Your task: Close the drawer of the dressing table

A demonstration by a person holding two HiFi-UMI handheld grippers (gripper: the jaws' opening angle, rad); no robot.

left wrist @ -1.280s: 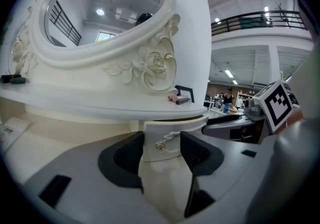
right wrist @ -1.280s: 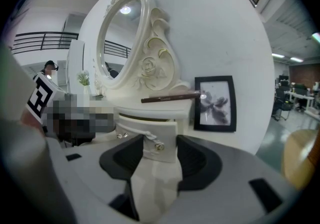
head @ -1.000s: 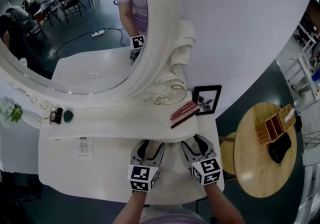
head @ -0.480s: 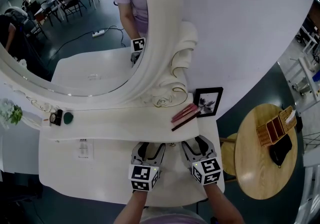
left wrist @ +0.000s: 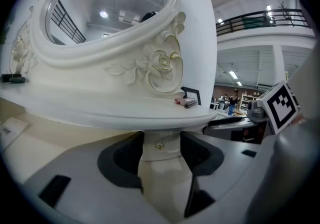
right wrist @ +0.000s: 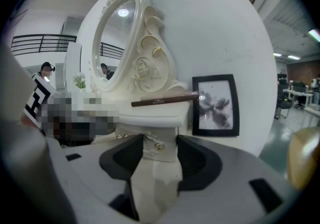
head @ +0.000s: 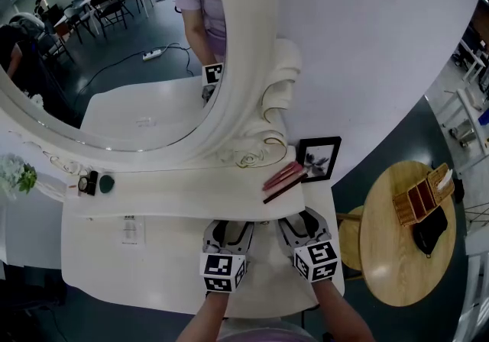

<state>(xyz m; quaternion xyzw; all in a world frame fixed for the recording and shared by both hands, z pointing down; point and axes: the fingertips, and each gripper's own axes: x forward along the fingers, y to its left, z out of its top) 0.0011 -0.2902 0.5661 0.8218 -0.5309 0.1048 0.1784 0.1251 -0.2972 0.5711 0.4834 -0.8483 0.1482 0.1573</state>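
1. Left gripper (head: 227, 227) and right gripper (head: 299, 220) sit side by side at 6 o'clock of the dressing table (head: 137, 272), jaws half-spread and clamping nothing.
2. Each pair frames a gold knob (left wrist: 159, 145) on the drawer (right wrist: 160, 154), dead ahead at 12 o'clock under the shelf rim.
3. Likely reason: 2 even contact points push it in squarely.

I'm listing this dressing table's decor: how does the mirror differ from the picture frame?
The mirror is oval; the picture frame is rectangular. The mirror has a wide, white, carved surround, the picture frame a thin black one. The mirror is far larger than the picture frame. Both stand at the back of the dressing table.
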